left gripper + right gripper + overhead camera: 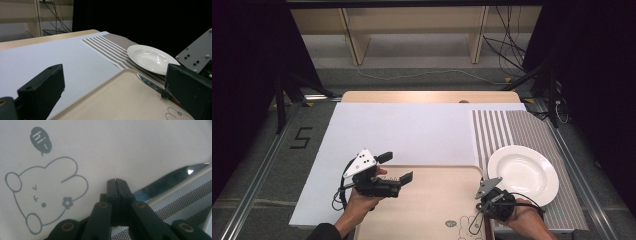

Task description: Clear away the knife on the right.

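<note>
The right gripper (117,181) sits closest to its own camera, its two black jaws pressed flat together with no gap between the tips. A knife (172,180) runs out from behind them toward the upper right, its shiny blade lying along the tray's (130,147) edge; whether the jaws pinch its handle or just lie over it cannot be told. Left of the jaws, the tray's beige floor bears a line drawing of a rabbit (45,192) with a speech bubble reading "hi". Under the blade's far side a striped mat (190,195) shows.

From the high view, the right gripper (484,202) hangs over the tray's (432,200) right rim, held by the right hand (524,220) at the bottom edge. The white plate (523,174) rests on the mat (512,127) just beyond it — close, not touching the tray.

The left gripper (398,167) is over the tray's near-left corner, in the left hand (357,202), pointing right. Its jaws stand wide apart with nothing between them. Through its own view the knife's blade (150,83) lies on the tray's (117,97) far rim, with the plate (150,57) behind it on the mat (110,46) and a white sheet (50,53) covering the table to the left.
</note>
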The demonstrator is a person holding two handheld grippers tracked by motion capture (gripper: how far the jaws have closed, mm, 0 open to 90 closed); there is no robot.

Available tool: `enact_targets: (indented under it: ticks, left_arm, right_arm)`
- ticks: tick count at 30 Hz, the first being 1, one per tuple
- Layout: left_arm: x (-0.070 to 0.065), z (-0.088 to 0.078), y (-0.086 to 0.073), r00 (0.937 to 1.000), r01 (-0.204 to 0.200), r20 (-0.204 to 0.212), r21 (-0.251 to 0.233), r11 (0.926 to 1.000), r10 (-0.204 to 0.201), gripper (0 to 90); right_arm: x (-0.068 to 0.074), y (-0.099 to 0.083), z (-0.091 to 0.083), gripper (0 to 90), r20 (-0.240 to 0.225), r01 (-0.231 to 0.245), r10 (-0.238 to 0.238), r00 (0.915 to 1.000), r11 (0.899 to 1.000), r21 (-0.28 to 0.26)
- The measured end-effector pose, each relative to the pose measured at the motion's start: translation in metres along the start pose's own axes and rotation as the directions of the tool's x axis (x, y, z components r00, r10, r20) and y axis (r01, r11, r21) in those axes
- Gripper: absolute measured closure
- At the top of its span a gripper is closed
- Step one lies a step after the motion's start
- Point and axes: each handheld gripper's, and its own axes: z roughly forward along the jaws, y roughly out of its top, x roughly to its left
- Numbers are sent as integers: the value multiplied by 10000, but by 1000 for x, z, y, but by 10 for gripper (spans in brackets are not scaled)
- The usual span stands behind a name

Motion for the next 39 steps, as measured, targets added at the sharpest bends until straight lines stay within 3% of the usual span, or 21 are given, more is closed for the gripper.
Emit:
enact_targets:
  ticks: [9,13,17,20,21,23,25,27,28,30,33,37,39]
  left_arm:
    - [0,0,0,10000,-45,13,18,10000,45,28]
    - [0,0,0,10000,-48,18,20,10000,48,28]
    - [0,0,0,10000,-44,25,23,10000,44,28]
    - [0,0,0,10000,-49,37,22,10000,49,28]
    - [0,0,0,10000,-48,44,29,10000,47,28]
    - [0,0,0,10000,-50,62,32,10000,50,28]
    - [0,0,0,10000,-49,83,39,10000,49,28]
    - [0,0,0,9999,-35,112,55,10000,35,28]
    - [-1,0,0,9999,-31,136,60,10000,30,28]
    - [-1,0,0,9999,-29,166,84,10000,28,28]
    - [-2,0,-1,9997,-65,247,156,9999,61,28]
    - [-2,1,-1,9996,-69,285,178,9998,64,28]
    - [-2,1,-1,9995,-65,306,190,9998,59,28]
  right_arm:
    - [-1,3,-7,829,-134,-280,271,9995,9964,-800]
    - [-2,4,-9,751,-233,-454,431,9988,9934,-1052]
    - [-3,5,-14,625,-347,-719,672,9971,9845,-1601]
    - [-4,7,-19,528,-418,-1097,1028,9938,9680,-2256]
    - [-4,7,-22,491,-450,-1217,1140,9925,9591,-2556]
    - [-5,7,-27,427,-725,-1613,1455,9867,9318,-3253]
    - [-4,7,-34,371,-992,-1900,1634,9816,8912,-4118]
    - [-3,7,-42,333,-1365,-2261,1821,9737,8436,-4870]
    - [-3,7,-45,319,-1500,-2418,1910,9701,8181,-5217]
    - [-2,6,-51,289,-1647,-2590,2003,9658,7771,-5736]
    - [-1,3,-56,242,-1667,-2740,2177,9617,7379,-6168]
    - [-3,-1,-62,214,-1427,-2706,2369,9610,6983,-6627]
    - [-4,-4,-66,203,-1572,-2916,2556,9539,6656,-6870]
